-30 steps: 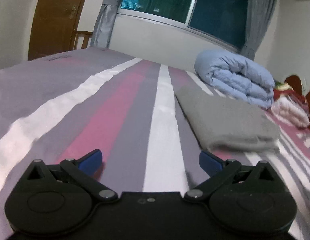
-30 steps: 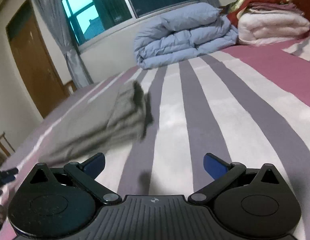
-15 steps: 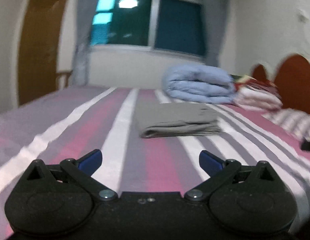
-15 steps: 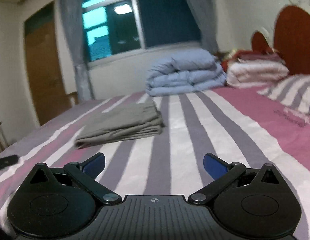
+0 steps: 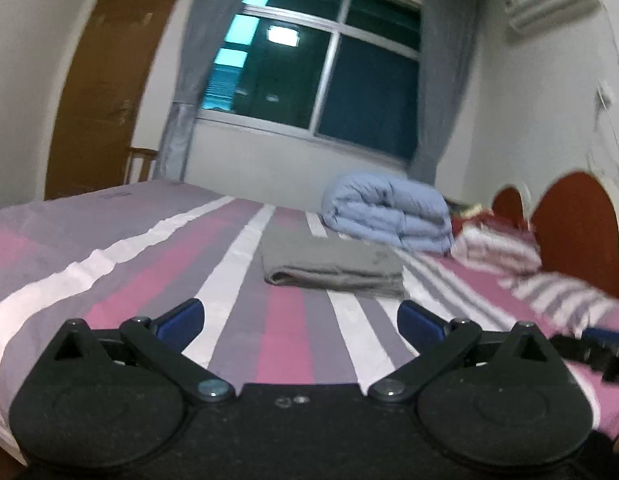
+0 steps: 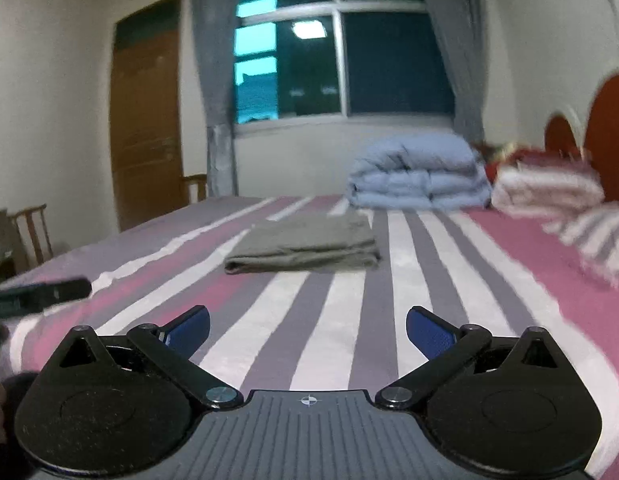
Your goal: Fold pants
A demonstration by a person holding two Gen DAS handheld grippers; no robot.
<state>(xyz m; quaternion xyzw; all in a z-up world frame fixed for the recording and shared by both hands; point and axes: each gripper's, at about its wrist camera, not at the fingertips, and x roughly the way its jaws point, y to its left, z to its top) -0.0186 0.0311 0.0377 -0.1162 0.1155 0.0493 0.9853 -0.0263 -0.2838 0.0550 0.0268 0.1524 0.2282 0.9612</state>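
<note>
Both views now sit farther back from the pants [image 5: 333,264] than a second ago. Folded grey pants lie flat mid-bed [image 6: 489,280], on striped pink, grey and white sheet, near the blue quilt [image 6: 419,176]. Left gripper [image 5: 300,320] and right gripper [image 6: 307,330] spread wide, holding nothing. Window [image 6: 341,64], door [image 5: 105,80] behind.
</note>
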